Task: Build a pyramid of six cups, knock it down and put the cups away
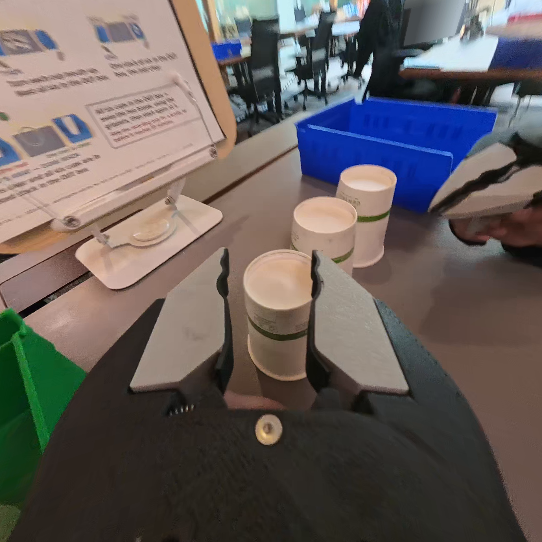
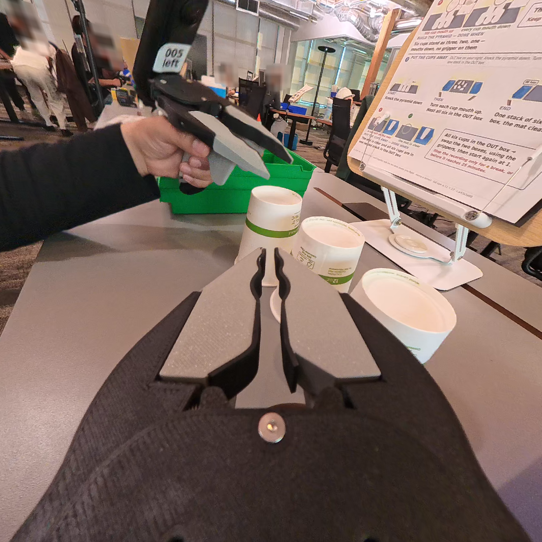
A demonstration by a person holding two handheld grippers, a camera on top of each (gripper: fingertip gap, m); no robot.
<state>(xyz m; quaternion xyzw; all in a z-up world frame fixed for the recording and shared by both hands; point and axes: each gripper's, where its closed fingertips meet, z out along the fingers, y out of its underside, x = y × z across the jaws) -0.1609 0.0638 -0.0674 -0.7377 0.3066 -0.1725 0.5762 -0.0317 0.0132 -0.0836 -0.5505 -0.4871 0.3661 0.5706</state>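
Three white paper cups with green bands stand mouth down in a row on the grey table. In the left wrist view they are the near cup (image 1: 277, 311), the middle cup (image 1: 324, 228) and the far cup (image 1: 366, 205). My left gripper (image 1: 269, 261) is open and empty, its jaws either side of the near cup's top; the right wrist view shows the left gripper (image 2: 278, 168) hovering just above that cup (image 2: 272, 217). My right gripper (image 2: 269, 252) is nearly shut and empty, low over the table beside the middle cup (image 2: 328, 252) and the cup nearest it (image 2: 407, 311).
A blue box (image 1: 396, 152) stands behind the far cup. A green box (image 2: 234, 193) stands at the other end of the row. An instruction board on a white stand (image 1: 146, 234) is at the table's back edge. People and chairs are beyond the table. The near cup (image 1: 277, 311) is closer to my left gripper, around 4 cm from its tips; the right tips are 15 cm off.
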